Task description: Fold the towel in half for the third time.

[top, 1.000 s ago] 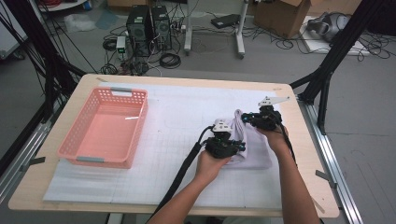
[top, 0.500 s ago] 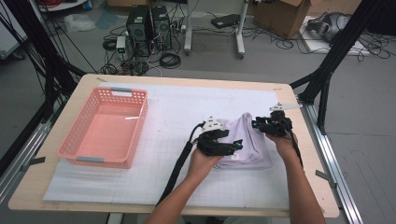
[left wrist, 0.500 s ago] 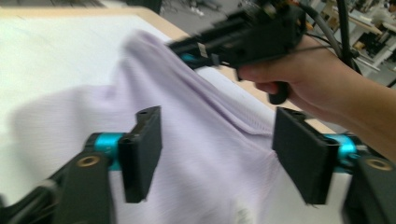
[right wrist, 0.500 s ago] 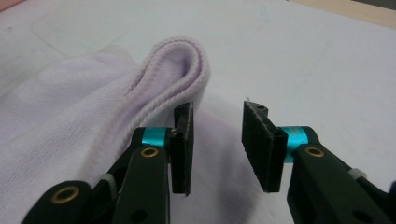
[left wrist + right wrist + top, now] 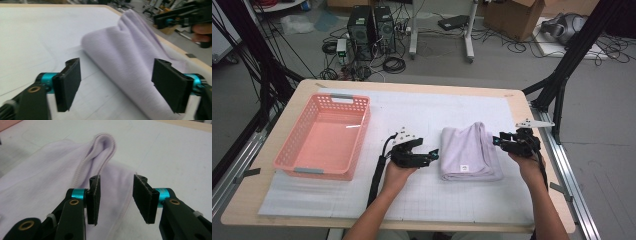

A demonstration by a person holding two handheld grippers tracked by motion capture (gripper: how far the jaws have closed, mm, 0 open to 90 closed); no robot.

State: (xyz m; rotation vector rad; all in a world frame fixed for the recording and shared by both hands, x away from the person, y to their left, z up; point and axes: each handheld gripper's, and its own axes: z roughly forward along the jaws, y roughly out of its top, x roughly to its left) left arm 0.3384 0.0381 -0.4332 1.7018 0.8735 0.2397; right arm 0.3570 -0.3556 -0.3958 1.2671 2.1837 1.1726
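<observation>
A folded lilac towel (image 5: pixel 469 152) lies on the white mat of the surface (image 5: pixel 362 210), right of centre, with the pink basket (image 5: pixel 326 136) well apart at its 9 o'clock. Judging by this, the fold is done and the release is the step in hand: both tools have let go and stand off the cloth on either side. The left hand-held gripper (image 5: pixel 428 157) sits just beside the towel's 9 o'clock edge, its jaws having just been opening and now standing wide; in the left gripper view the rolled fold of the towel (image 5: pixel 130 62) runs up between the two pads without either pad pressing on it. The right hand-held gripper (image 5: pixel 502 141) is at the towel's 3 o'clock edge, its jaws also having just been opening and now about half spread; in the right gripper view they hover above the cloth (image 5: pixel 62 182), with a raised loop of hem at 12 o'clock beyond the tips, and nothing is clamped. The next move, as I read it, is either to flatten that raised fold or to carry the bundle to the basket. For a carry, both tools would need to close on opposite edges and grip through all layers, so the fold does not fall open while travelling toward 9 o'clock.
</observation>
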